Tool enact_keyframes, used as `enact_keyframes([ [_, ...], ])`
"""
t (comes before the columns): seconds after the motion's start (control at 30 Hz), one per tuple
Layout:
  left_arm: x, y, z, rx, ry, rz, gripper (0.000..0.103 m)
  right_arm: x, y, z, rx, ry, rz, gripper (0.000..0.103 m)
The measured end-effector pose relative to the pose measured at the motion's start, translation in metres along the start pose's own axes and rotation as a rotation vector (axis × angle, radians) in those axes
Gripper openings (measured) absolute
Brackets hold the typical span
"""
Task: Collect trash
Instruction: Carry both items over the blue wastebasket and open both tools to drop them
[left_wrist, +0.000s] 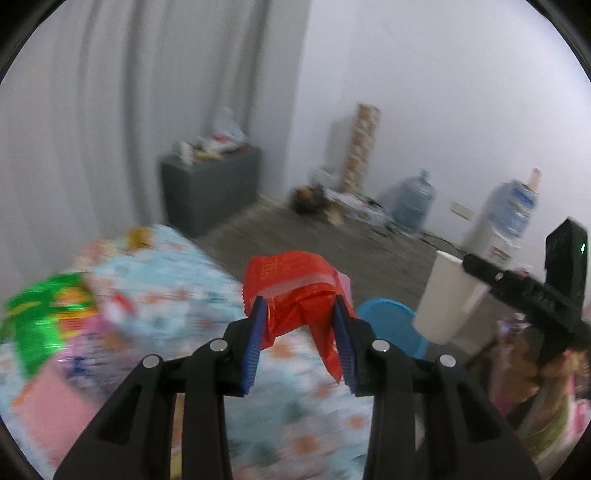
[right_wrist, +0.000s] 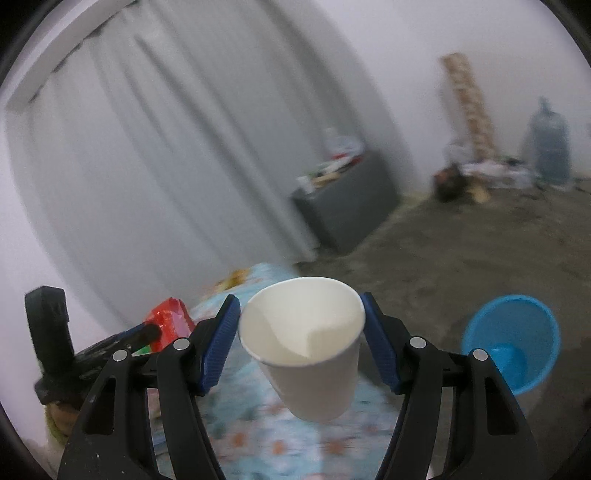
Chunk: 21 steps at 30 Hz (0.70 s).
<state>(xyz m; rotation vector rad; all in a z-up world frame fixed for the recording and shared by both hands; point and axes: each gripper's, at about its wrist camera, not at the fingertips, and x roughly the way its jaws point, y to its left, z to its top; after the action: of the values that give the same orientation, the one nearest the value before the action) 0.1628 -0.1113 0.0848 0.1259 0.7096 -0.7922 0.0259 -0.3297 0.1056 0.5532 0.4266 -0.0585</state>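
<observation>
Left wrist view, left to right: one green wrapper (left_wrist: 33, 325) and one pink sheet (left_wrist: 51, 410) lie near the left edge of a table under a pale blue flowered cloth (left_wrist: 177, 266); both are blurred. At centre, the left gripper (left_wrist: 299, 343) pinches one red wrapper (left_wrist: 295, 291) between its blue pads (left_wrist: 255, 343). The wrapper is crumpled, held clear above the cloth, its long axis roughly upright with a loose tail hanging down by the right pad. One blue bin (left_wrist: 391, 321) stands on the floor past the table's right edge. One white cup (left_wrist: 447, 295) shows further right, held in the right gripper (left_wrist: 491, 275). Two water jugs (left_wrist: 413, 201) stand by the far wall.

Right wrist view, left to right: left gripper (right_wrist: 147, 334) with the red wrapper (right_wrist: 170, 321), then the right gripper (right_wrist: 301, 343) clamped on the cup (right_wrist: 306, 347), one pad on each side of the rim. The cup's mouth tilts up toward the camera, its base pointing down and away, above the cloth (right_wrist: 258, 435). The bin (right_wrist: 513, 339) stands on the floor at right, mouth open upward.
</observation>
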Motion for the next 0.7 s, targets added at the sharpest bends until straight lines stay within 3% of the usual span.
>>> enact_keyframes([
  [0.27,0.144,-0.083,0.035,0.032,0.243,-0.18,0.036,0.009,-0.107,-0.009,0.2,-0.013,-0.246,0.062],
  [0.43,0.229,-0.143,0.028,0.167,0.356,-0.185,0.039,0.03,-0.178,-0.019,0.361,0.012,-0.318,0.062],
  [0.53,0.285,-0.168,0.023,0.185,0.42,-0.191,0.039,0.049,-0.219,-0.025,0.449,0.041,-0.354,0.063],
  [0.7,0.346,-0.193,0.014,0.192,0.48,-0.19,0.039,0.067,-0.271,-0.03,0.542,0.072,-0.37,0.065],
])
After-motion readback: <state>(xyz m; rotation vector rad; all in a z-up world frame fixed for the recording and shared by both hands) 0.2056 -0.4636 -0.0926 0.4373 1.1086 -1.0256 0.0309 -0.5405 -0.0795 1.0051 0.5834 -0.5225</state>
